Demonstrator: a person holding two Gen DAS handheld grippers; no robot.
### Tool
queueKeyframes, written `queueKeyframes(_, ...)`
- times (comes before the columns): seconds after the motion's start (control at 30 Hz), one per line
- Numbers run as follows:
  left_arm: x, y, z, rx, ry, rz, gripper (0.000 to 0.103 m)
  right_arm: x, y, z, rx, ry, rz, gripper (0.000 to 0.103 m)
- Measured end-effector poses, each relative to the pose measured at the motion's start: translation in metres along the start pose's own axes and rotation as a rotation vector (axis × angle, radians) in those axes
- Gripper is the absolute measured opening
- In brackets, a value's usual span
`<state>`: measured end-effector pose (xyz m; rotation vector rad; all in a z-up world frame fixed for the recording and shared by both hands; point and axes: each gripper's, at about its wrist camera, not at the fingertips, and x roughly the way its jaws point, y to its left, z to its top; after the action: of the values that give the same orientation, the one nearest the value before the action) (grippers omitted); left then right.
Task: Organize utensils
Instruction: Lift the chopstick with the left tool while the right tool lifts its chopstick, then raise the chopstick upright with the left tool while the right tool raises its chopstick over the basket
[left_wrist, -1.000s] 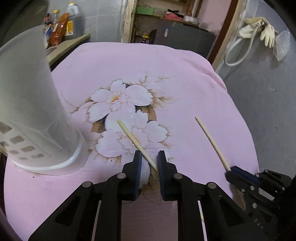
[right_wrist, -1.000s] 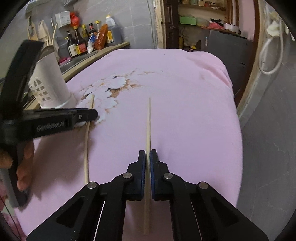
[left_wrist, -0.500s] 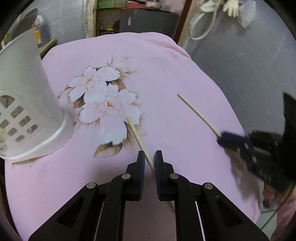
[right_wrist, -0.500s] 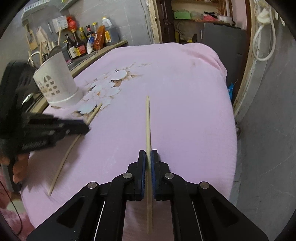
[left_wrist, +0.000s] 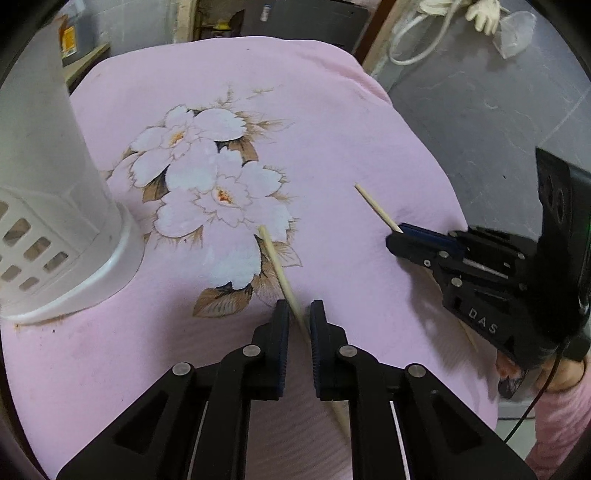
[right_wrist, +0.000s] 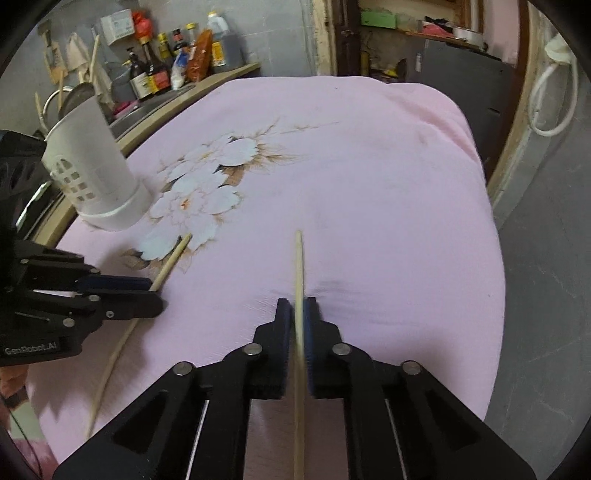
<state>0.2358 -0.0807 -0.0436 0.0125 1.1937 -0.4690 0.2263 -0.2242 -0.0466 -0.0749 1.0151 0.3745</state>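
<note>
Two wooden chopsticks are above a pink flowered cloth (left_wrist: 332, 129). My left gripper (left_wrist: 297, 314) is shut on one chopstick (left_wrist: 277, 266), whose tip points toward the flower print. My right gripper (right_wrist: 297, 310) is shut on the other chopstick (right_wrist: 298, 266), which points straight ahead. The right gripper also shows at the right of the left wrist view (left_wrist: 399, 240), and the left gripper at the left of the right wrist view (right_wrist: 151, 291). A white perforated utensil holder (left_wrist: 51, 192) stands at the cloth's left side (right_wrist: 92, 173).
A counter with sauce bottles (right_wrist: 173, 66) and hanging kitchen tools lies behind the holder. A grey floor (left_wrist: 498, 110) drops off past the cloth's right edge. A dark cabinet (right_wrist: 461, 81) and a white hose (right_wrist: 550, 92) are at the back.
Both grippers have drawn back and lifted, each with its chopstick. The two grippers have come nearer each other. The left gripper closed from loosely around its chopstick to shut on it.
</note>
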Motion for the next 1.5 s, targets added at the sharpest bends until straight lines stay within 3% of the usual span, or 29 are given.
queueKeyframes(0.13, -0.006, -0.002, -0.011, 0.003, -0.065, 0.032, 0.002, -0.008, -0.001, -0.007, 0.041, -0.049, 0.019, 0.003)
queueKeyframes(0.27, -0.016, -0.003, -0.027, 0.011, -0.119, -0.022, 0.002, -0.023, -0.001, -0.022, 0.088, -0.166, 0.084, 0.003)
queueKeyframes(0.37, -0.035, -0.004, -0.038, 0.020, -0.218, -0.050, 0.002, -0.040, 0.004, -0.031, 0.097, -0.272, 0.095, 0.003)
queueKeyframes(0.57, -0.086, -0.011, -0.059, 0.056, -0.568, -0.056, 0.002, -0.088, 0.031, -0.040, 0.039, -0.588, 0.063, 0.003)
queueKeyframes(0.67, -0.107, -0.017, -0.061, 0.086, -0.746, -0.024, 0.002, -0.104, 0.046, -0.038, 0.019, -0.728, 0.045, 0.003)
queueKeyframes(0.93, -0.166, -0.007, -0.058, 0.074, -1.085, -0.033, 0.002, -0.141, 0.079, -0.016, -0.027, -1.039, 0.014, 0.003)
queueKeyframes(1.17, -0.215, 0.023, -0.050, 0.043, -1.222, -0.003, 0.002, -0.158, 0.099, 0.020, -0.014, -1.213, 0.110, 0.003)
queueKeyframes(1.37, -0.240, 0.058, -0.043, 0.022, -1.285, 0.032, 0.002, -0.150, 0.122, 0.060, 0.014, -1.284, 0.194, 0.003)
queueKeyframes(1.5, -0.249, 0.100, -0.037, -0.078, -1.330, 0.070, 0.002, -0.139, 0.135, 0.081, 0.040, -1.304, 0.268, 0.003)
